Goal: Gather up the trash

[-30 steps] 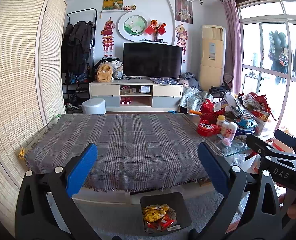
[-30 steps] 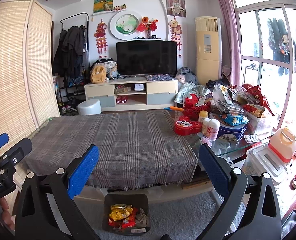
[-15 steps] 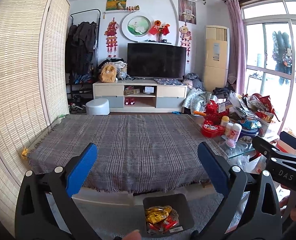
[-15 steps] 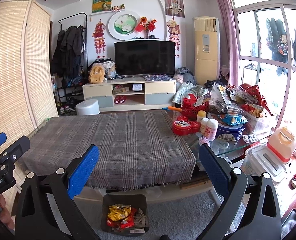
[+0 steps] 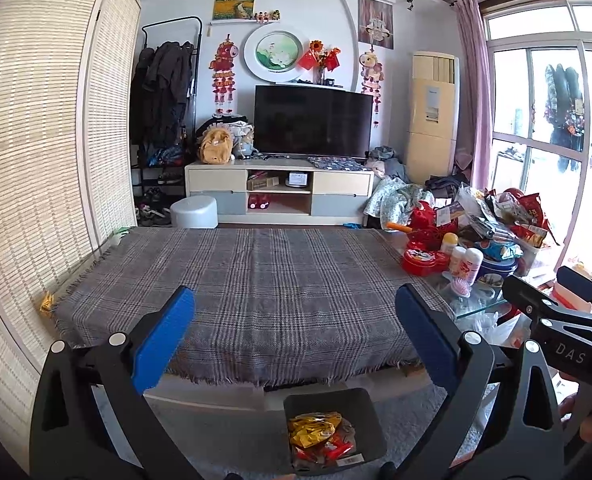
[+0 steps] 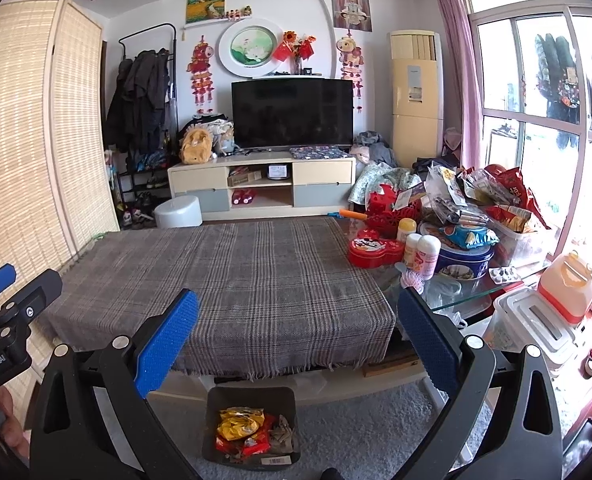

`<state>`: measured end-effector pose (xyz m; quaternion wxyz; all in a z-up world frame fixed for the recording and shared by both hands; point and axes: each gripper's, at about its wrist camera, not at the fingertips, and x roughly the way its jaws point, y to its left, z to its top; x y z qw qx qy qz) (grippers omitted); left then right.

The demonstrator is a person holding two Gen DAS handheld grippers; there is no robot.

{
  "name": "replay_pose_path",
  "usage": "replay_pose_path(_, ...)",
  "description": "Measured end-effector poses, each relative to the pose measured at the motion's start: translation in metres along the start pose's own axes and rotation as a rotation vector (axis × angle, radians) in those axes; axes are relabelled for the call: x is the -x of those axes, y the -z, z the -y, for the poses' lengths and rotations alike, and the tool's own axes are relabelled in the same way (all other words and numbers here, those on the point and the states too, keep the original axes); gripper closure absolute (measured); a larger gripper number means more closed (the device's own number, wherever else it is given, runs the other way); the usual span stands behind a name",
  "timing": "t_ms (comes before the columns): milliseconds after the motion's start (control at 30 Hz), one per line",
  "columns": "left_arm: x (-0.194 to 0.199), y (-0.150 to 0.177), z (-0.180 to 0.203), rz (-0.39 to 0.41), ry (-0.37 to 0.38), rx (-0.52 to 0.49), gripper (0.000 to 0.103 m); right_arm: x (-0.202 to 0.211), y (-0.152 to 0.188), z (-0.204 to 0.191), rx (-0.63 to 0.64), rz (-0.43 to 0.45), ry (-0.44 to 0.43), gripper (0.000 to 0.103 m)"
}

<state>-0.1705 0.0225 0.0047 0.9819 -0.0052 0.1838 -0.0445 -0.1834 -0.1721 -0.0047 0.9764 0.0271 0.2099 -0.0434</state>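
left gripper (image 5: 294, 330): jaws spread wide, holding nothing | right gripper (image 6: 296, 330): jaws spread wide, holding nothing | bin (image 6: 216, 412): one, dark, on the grey carpet just below the table's near edge | wrappers (image 6: 240, 426): in the bin, one yellow, several red | plaid cloth (image 6: 232, 276): one, covering the table, bare | white bottles (image 6: 422, 254): two, beside one red tin (image 6: 370, 250)

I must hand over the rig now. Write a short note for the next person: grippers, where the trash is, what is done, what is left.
Left gripper: open, empty, above the table's near edge.
Right gripper: open, empty, same height.
Trash bin stands on the carpet before the table, holding yellow and red wrappers.
Plaid cloth shows no trash.
Left: probably nothing on the cloth; check whether the snack bags on the glass side count.
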Motion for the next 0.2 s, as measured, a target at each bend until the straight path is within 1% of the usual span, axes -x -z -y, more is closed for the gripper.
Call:
replay_pose_path(100, -0.0005, -0.001, 0.0018, 0.001, -0.019, -0.019, 0.008, -0.0006, -0.0009, -0.0007, 0.0, -0.001, 0.0, 0.003)
replay_pose_path(200, -0.0013, -0.0018, 0.0, -0.009, 0.001, -0.003, 0.008, -0.001, -0.001, -0.0017, 0.001, -0.001, -0.002, 0.003)
